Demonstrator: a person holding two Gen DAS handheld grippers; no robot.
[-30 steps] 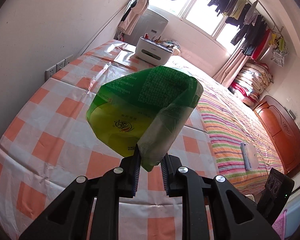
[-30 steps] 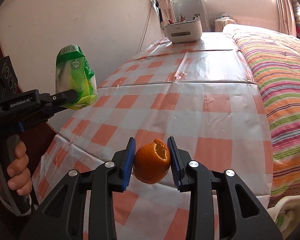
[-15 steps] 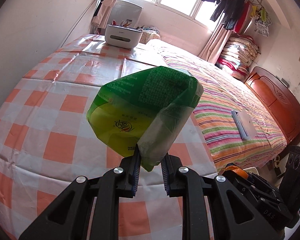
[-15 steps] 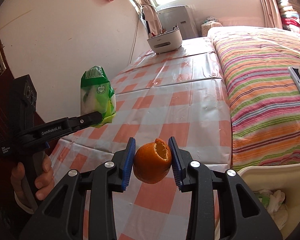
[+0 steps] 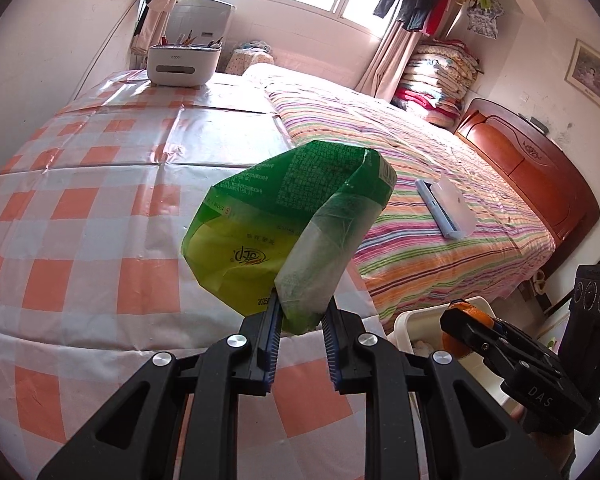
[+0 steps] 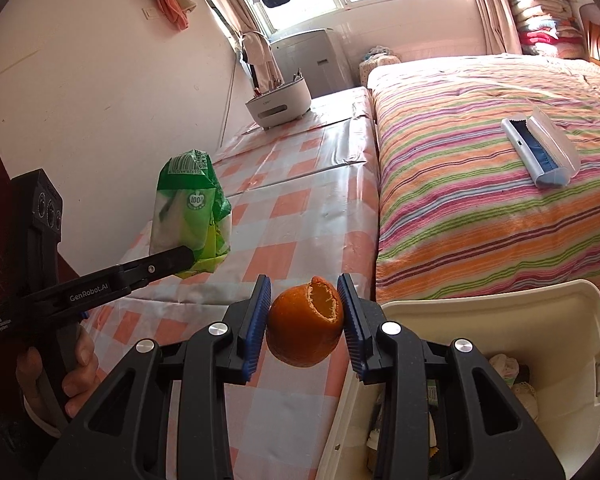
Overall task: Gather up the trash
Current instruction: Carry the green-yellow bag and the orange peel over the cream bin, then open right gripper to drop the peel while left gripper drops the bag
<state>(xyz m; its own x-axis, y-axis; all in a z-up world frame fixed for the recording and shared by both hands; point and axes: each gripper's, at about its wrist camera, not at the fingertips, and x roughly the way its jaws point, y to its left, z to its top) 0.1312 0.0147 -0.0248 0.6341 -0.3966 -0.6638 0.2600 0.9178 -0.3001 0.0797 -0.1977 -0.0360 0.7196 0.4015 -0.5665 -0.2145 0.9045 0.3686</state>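
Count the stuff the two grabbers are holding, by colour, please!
Green: 1, the green wrapper, pinched in the left gripper.
Orange: 1, the orange peel, clamped in the right gripper.
Total: 2

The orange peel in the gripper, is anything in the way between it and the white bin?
Nothing visible blocks it. The right gripper holds the orange peel in the air, just left of the white bin, whose top is open. The left gripper with the green bag is off to the other side, over the checked table.
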